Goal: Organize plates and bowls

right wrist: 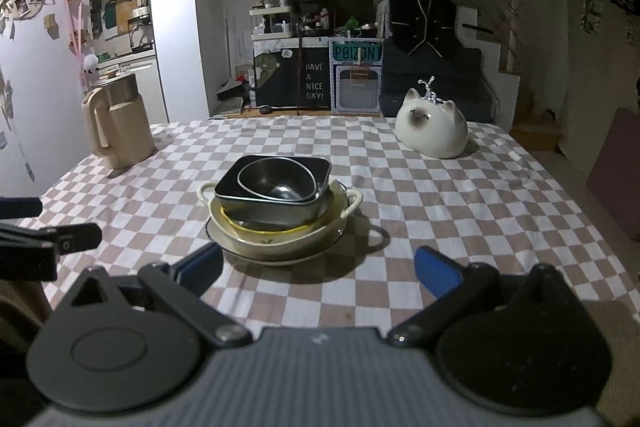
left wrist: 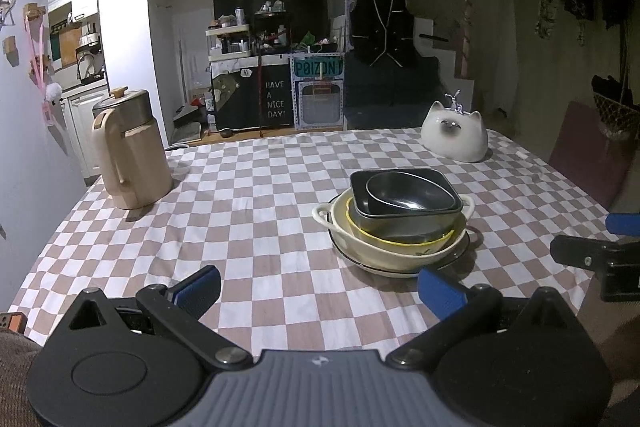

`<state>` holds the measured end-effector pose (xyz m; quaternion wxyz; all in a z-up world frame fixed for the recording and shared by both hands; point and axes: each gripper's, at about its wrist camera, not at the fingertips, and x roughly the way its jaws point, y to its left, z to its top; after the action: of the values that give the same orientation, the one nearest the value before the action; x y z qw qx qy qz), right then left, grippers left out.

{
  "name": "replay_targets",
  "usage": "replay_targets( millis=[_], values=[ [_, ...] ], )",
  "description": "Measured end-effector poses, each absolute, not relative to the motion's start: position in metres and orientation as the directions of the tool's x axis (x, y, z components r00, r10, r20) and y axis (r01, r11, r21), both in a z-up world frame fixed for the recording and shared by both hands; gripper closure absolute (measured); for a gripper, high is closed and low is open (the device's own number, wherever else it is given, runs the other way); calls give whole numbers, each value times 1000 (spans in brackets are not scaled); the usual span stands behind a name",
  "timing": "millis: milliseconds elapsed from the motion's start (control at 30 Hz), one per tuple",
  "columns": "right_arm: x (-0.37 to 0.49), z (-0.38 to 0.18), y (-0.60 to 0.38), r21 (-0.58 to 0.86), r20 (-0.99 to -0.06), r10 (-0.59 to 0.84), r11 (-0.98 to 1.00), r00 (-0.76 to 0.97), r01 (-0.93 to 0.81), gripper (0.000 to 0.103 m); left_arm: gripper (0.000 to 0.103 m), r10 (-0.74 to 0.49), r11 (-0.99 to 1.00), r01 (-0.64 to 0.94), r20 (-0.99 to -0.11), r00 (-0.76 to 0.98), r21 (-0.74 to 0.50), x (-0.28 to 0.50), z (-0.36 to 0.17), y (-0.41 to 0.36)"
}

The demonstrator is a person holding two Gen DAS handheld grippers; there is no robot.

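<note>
Both tongs, left tongs [left wrist: 320, 287] and right tongs [right wrist: 318, 269], stand apart and empty, with the nested dish stack [right wrist: 276, 211] nearer, dead ahead of the right pair.

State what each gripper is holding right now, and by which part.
Nothing is held. The left gripper and right gripper are both open and empty, short of the stacked dishes.

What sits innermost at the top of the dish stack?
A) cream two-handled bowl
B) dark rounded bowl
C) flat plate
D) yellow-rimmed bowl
B: the dark rounded bowl nests inside the dark square dish, which rests in the yellow-rimmed bowl, the cream two-handled bowl and the plate beneath.
</note>
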<state>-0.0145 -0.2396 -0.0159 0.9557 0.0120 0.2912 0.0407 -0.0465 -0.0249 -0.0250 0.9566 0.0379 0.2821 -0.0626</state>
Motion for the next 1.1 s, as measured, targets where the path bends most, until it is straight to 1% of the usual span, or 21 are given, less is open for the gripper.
replay_targets(
  millis=[333, 1100],
  values=[
    [-11, -18, -239, 47, -567, 95, 995, 818, -83, 0, 0, -97, 992, 127, -546, 832, 17, -49, -24, -20],
    [-11, -19, -241, 53, -562, 97, 995, 821, -81, 0, 0, -107, 990, 140, -548, 830, 19, -47, -25, -22]
  ],
)
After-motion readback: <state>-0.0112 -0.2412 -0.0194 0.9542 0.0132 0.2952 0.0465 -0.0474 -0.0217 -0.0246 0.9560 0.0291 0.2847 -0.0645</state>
